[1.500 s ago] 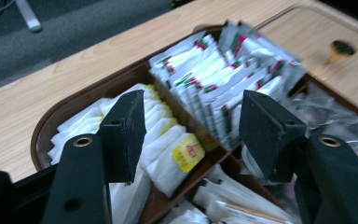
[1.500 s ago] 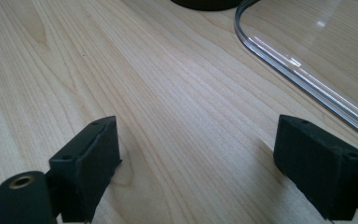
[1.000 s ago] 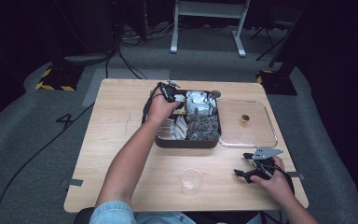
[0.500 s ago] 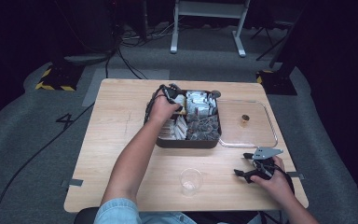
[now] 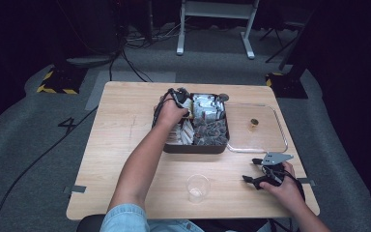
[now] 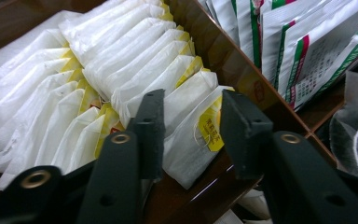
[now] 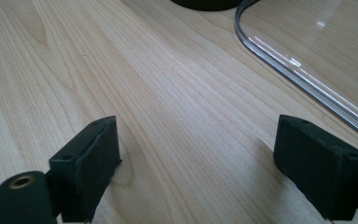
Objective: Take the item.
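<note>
My left tool [image 6: 186,135] stands parted astride one white paper tea bag with a yellow tag [image 6: 189,128], last of a packed row in the dark compartmented box [image 5: 193,147]. Risk: closing may catch its neighbour. My right tool [image 7: 196,163] rests wide on the wooden bench [image 5: 125,145].

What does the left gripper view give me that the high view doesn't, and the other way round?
Left gripper view: yellow paper tags on the white tea bags, one bag between the open jaws, green-striped sachets.
High view: clear plastic cup, transparent lid beside the box, right gripper low over the table.
Both: the dark compartment box, the left gripper in it.
</note>
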A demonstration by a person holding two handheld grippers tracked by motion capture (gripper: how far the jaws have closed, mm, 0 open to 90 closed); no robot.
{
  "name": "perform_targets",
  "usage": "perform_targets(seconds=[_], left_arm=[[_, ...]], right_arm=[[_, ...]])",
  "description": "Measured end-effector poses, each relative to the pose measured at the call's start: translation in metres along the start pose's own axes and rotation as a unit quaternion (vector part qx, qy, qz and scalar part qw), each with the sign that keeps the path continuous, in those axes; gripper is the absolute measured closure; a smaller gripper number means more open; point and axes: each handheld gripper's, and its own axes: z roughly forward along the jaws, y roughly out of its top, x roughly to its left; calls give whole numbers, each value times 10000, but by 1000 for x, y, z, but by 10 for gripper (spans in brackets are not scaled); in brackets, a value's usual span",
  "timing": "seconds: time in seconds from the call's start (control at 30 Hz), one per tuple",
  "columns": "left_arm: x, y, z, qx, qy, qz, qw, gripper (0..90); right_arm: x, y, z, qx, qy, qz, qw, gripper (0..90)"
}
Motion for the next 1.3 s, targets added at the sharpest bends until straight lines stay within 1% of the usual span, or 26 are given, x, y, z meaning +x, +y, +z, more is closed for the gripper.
perform_targets(seconds=[0.03, 0.07, 0.1, 0.13, 0.23, 0.27, 0.3, 0.33, 0.37, 0.4, 0.43, 0.47, 0.6, 0.67, 0.73, 0.77, 0.83, 0.87, 0.93, 0.97, 1.0, 1.03, 1.13, 1.3], left_arm=[[0, 0, 0, 53, 13, 33, 10000, 665], [0, 0, 0, 53, 13, 33, 10000, 711], [-1, 1, 2, 191, 6, 47, 9998, 733], [-2, 1, 2, 230, 8, 91, 9997, 739], [-4, 1, 4, 262, -53, 111, 9996, 780], [-4, 1, 4, 313, -40, 183, 9993, 812], [-4, 1, 4, 296, -60, 194, 9994, 821], [-4, 1, 3, 329, -34, 225, 9992, 840], [-3, 2, 1, 328, -8, 271, 9991, 879], [-3, 2, -1, 311, -11, 297, 9991, 897], [-2, 2, -1, 256, -68, 276, 9993, 900], [-2, 2, -3, 262, -94, 297, 9992, 900], [-1, 3, -8, 195, -99, 380, 9990, 900], [-1, 4, -11, 140, -149, 406, 9990, 900], [-2, 5, -15, 59, -160, 418, 9990, 900], [-2, 5, -15, 59, -160, 418, 9990, 900], [-2, 7, -23, -22, -183, 471, 9987, 900], [-2, 7, -23, -22, -183, 471, 9987, 900], [-2, 9, -31, -150, -187, 471, 9986, 900], [-2, 9, -31, -150, -187, 471, 9986, 900], [-1, 10, -37, -207, -202, 481, 9984, 900], [-1, 11, -39, -280, -195, 474, 9983, 900], [1, 10, -47, -389, -212, 480, 9979, 900], [2, 9, -63, -634, -334, 464, 9963, 900]], right_arm=[[0, 0, 0, 0, 0, 1, 10000, 147], [0, 0, 0, 0, 0, 1, 10000, 147], [0, 0, 0, 0, 0, 3, 10000, 147], [0, 0, 0, -1, -1, 0, 10000, 147], [0, 0, 0, 0, 1, 1, 10000, 147], [0, 0, 0, 0, 0, 1, 10000, 147], [0, 0, 0, 0, 0, 2, 10000, 147], [0, 0, 0, 0, 0, 1, 10000, 147], [0, 0, 0, 0, 0, 0, 10000, 147], [0, 0, 0, 0, 0, 2, 10000, 147], [0, 0, 0, -1, 0, 0, 10000, 147], [0, 0, 0, 0, -1, 0, 10000, 147], [0, 0, 0, 0, -1, 1, 10000, 147], [0, 0, 0, 0, 0, 0, 10000, 147], [0, 0, 0, 0, 0, 1, 10000, 147], [0, 0, 0, -1, 1, 1, 10000, 147], [0, 0, 0, 0, 0, -1, 10000, 147], [0, 0, 0, 0, 0, -1, 10000, 147], [0, 0, 0, -1, -2, -1, 10000, 147], [0, 0, 0, -2, 3, 2, 10000, 147], [0, 0, 0, 1, 2, 4, 10000, 147], [0, 0, 0, 2, 2, 5, 10000, 147], [0, 0, 0, -2, -1, -1, 10000, 147], [0, 0, 0, -4, 0, -1, 10000, 147]])
